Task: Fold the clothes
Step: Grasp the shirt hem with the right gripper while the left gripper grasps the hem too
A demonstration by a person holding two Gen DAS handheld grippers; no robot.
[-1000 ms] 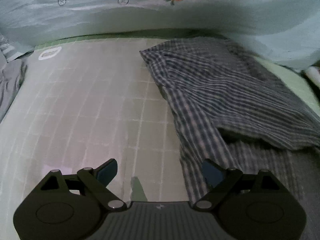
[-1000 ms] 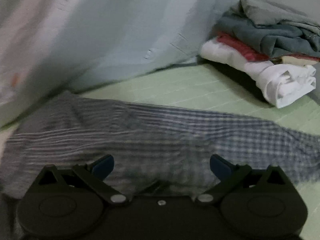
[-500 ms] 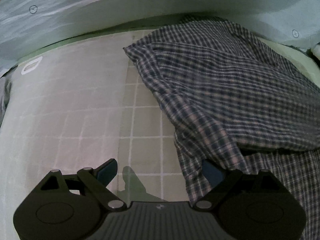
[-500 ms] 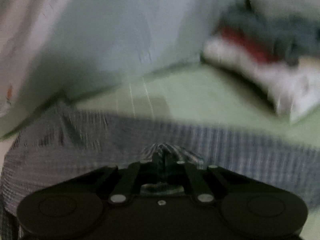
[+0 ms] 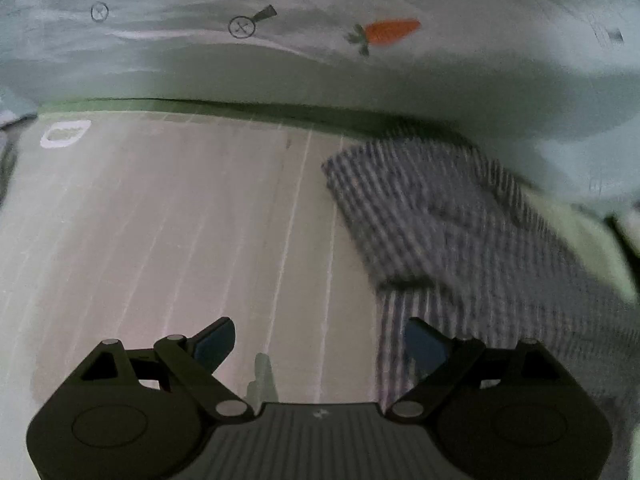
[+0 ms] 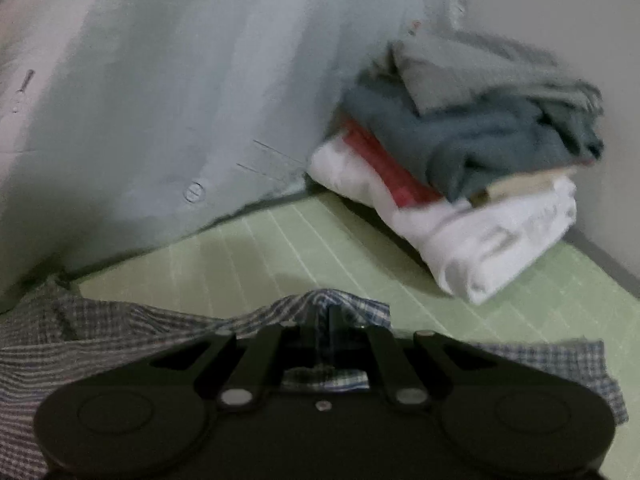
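A blue-and-white checked shirt (image 5: 460, 248) lies on the gridded mat (image 5: 180, 220), to the right in the left wrist view, with a fold across its middle. My left gripper (image 5: 320, 344) is open and empty just above the mat, its right finger over the shirt's left edge. In the right wrist view my right gripper (image 6: 326, 320) is shut on a bunched edge of the checked shirt (image 6: 100, 328) and lifts it a little off the green mat (image 6: 280, 248).
A stack of folded clothes (image 6: 472, 168), white, red, blue and grey, sits at the back right against the wall. A pale quilt with carrot prints (image 5: 320, 40) rises behind the mat. A white label (image 5: 66, 134) marks the mat's far left corner.
My right gripper has shut on the shirt's edge and raised it, pulling the cloth up into a peak. The left gripper stays open and its view has shifted left, away from the shirt.
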